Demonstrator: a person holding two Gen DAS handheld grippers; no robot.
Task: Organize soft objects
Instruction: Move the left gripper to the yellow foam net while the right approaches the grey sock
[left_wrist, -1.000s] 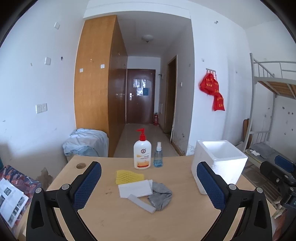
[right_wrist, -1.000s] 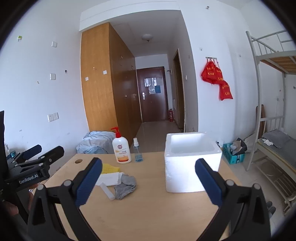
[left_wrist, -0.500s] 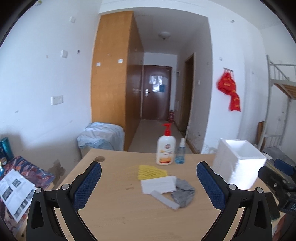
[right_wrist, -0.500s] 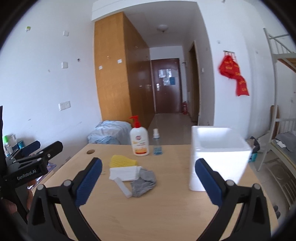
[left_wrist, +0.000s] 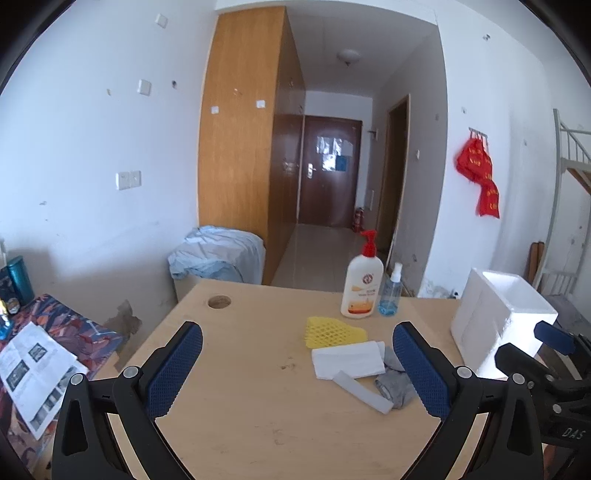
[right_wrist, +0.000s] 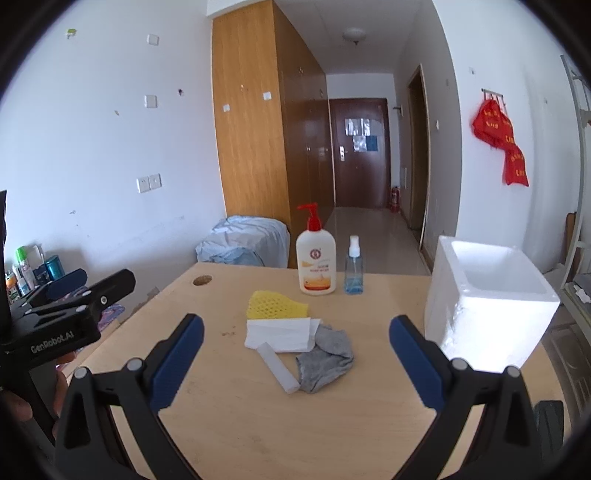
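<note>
Left of white foam box (right_wrist: 487, 295), crumpled grey cloth (right_wrist: 327, 354) lying loose awaiting pickup; both tongs (left_wrist: 297, 363) (right_wrist: 295, 360) hovering spread wide, gripping nothing.

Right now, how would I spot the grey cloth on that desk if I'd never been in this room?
Find the wooden desk with the big white foam box at its right side. In the desk's middle lies a small pile, in front of the pump bottle. The grey cloth is the crumpled piece at the pile's near right, the only grey, shapeless thing beside the flat white foam sheet and yellow netting.
</note>
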